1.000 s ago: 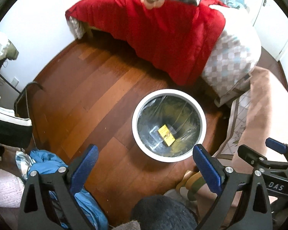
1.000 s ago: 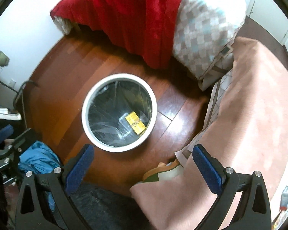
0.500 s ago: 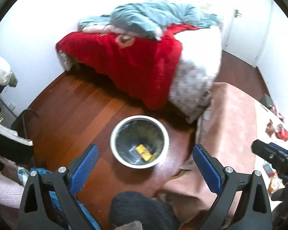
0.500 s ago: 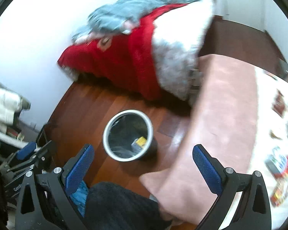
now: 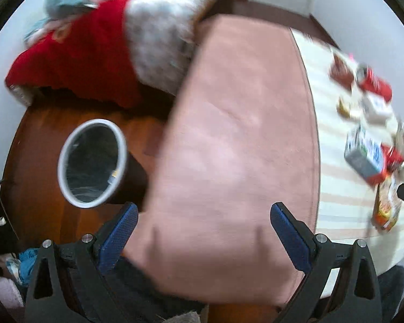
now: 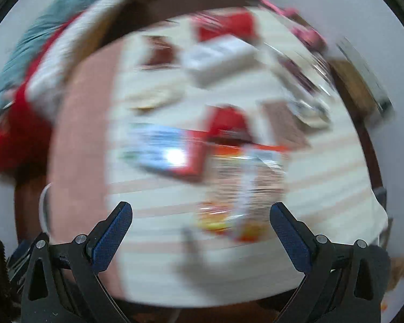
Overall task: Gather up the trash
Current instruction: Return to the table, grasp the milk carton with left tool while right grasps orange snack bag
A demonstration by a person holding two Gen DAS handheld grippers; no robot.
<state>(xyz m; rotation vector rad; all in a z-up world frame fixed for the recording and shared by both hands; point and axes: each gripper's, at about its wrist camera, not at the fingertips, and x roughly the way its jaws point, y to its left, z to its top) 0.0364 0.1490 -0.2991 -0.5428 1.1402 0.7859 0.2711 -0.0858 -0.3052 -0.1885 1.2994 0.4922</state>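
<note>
Spreading ahead of the left tongs (image 5: 203,226), a pink cover (image 5: 237,140) fills the view; the white-rimmed bin (image 5: 90,162) stands to their left, wrappers (image 5: 363,153) litter the striped cloth (image 5: 334,199) rightward. Right tongs (image 6: 200,224) face blurred packets (image 6: 229,188). Both gape wide, holding nothing

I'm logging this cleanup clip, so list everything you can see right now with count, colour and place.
trash bin: one, white rim, clear liner, on the wooden floor left of the table
pink cloth: one, covering the table's near half
striped cloth: one, cream, under the litter
red can: one, lying far right
carton: one, blue and white, on its side
snack wrappers: several, orange and red, blurred
bed: one, red blanket, behind the bin
left gripper: fingers blue, open
right gripper: fingers blue, open
</note>
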